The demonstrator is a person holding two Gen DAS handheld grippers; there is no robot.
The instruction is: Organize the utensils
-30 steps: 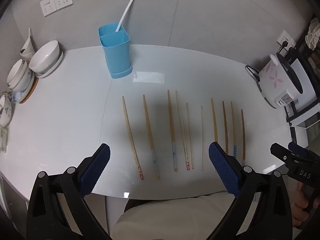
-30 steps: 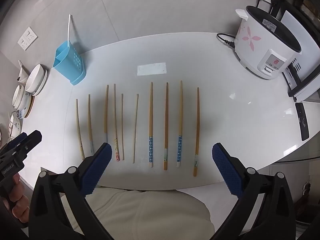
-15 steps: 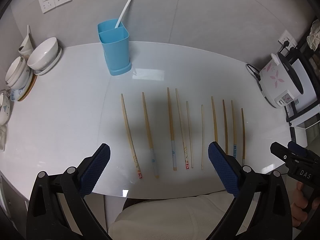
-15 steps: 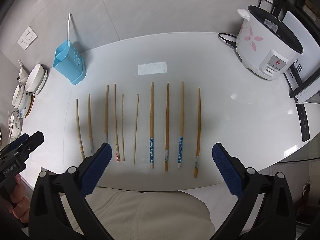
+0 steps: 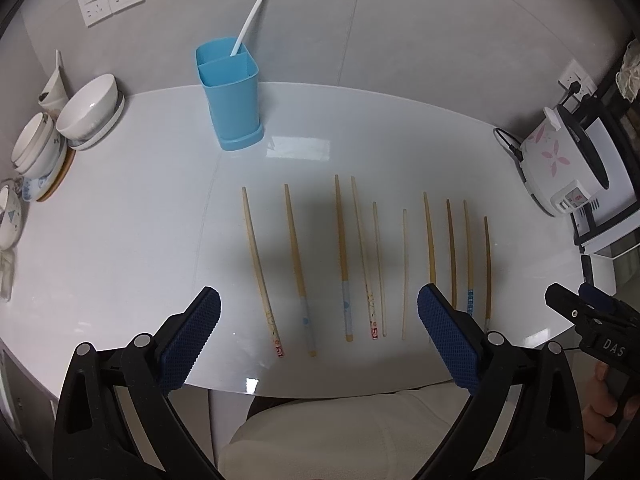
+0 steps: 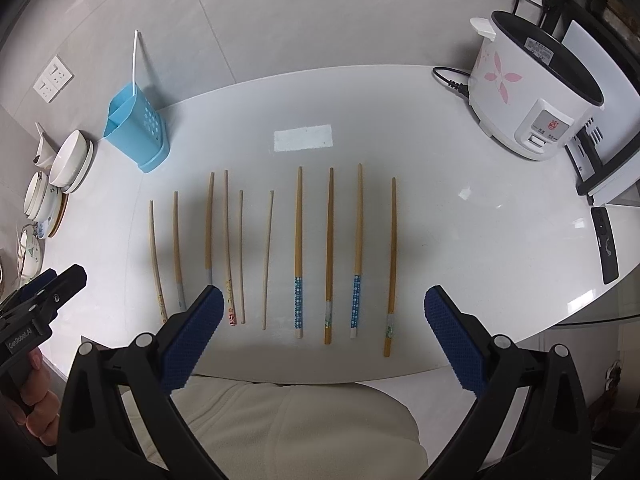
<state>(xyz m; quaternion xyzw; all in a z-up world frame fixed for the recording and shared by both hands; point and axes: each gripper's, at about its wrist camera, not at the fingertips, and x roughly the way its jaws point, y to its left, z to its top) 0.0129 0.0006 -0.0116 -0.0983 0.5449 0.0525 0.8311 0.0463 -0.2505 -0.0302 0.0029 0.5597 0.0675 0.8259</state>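
Note:
Several wooden chopsticks lie side by side in a row on the white table, thick ends toward me. A blue two-compartment holder stands at the back left with one white stick leaning in its rear compartment. My left gripper hovers open above the near ends of the left chopsticks. Above the row's right half, my right gripper is open too. Neither holds anything.
Stacked white bowls and plates sit along the left edge. A white rice cooker with its cord stands at the right, and a dark remote lies near the right edge. A person's cream clothing is below the table's near edge.
Both grippers have drifted slightly back and up, so the table looks a little farther. The chopsticks and the holder have not moved.

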